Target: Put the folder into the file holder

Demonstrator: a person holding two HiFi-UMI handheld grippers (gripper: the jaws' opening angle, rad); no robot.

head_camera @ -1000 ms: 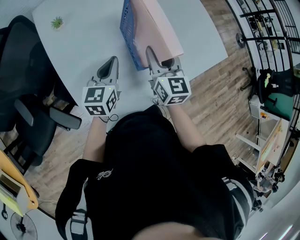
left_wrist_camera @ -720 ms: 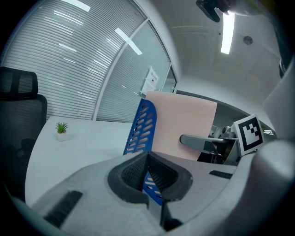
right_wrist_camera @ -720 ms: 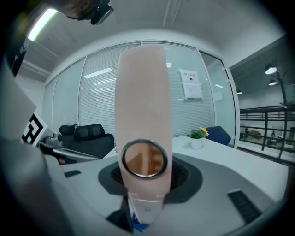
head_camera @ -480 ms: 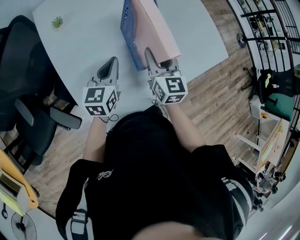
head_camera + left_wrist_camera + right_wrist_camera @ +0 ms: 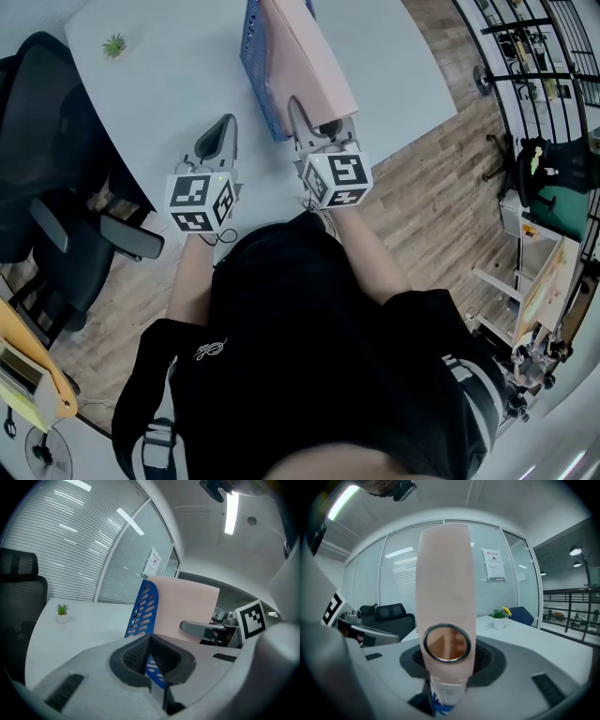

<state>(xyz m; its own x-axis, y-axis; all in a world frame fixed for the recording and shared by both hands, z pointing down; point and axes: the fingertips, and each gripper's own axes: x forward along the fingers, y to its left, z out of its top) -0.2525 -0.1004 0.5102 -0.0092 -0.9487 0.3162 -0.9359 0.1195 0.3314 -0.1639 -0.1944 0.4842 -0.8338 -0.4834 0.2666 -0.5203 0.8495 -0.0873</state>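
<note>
A pink folder (image 5: 314,66) stands on edge on the white table (image 5: 178,84), leaning against the right side of the blue perforated file holder (image 5: 253,61). My right gripper (image 5: 314,117) is shut on the folder's near spine. In the right gripper view the spine (image 5: 444,597), with its round finger hole, fills the gap between the jaws. My left gripper (image 5: 223,127) hovers to the left of the holder, shut and empty, its ribbed pads (image 5: 140,653) meeting. The left gripper view shows the holder (image 5: 144,611) with the folder (image 5: 187,604) behind it. I cannot tell how far the folder sits inside.
A small green potted plant (image 5: 114,44) stands at the table's far left corner. A black office chair (image 5: 47,187) is left of the table. Wooden floor and a metal rack (image 5: 534,56) lie to the right. A yellow-flowered plant (image 5: 500,618) sits on another table.
My right gripper and the folder have shifted slightly left, toward the file holder. The left gripper has stayed still.
</note>
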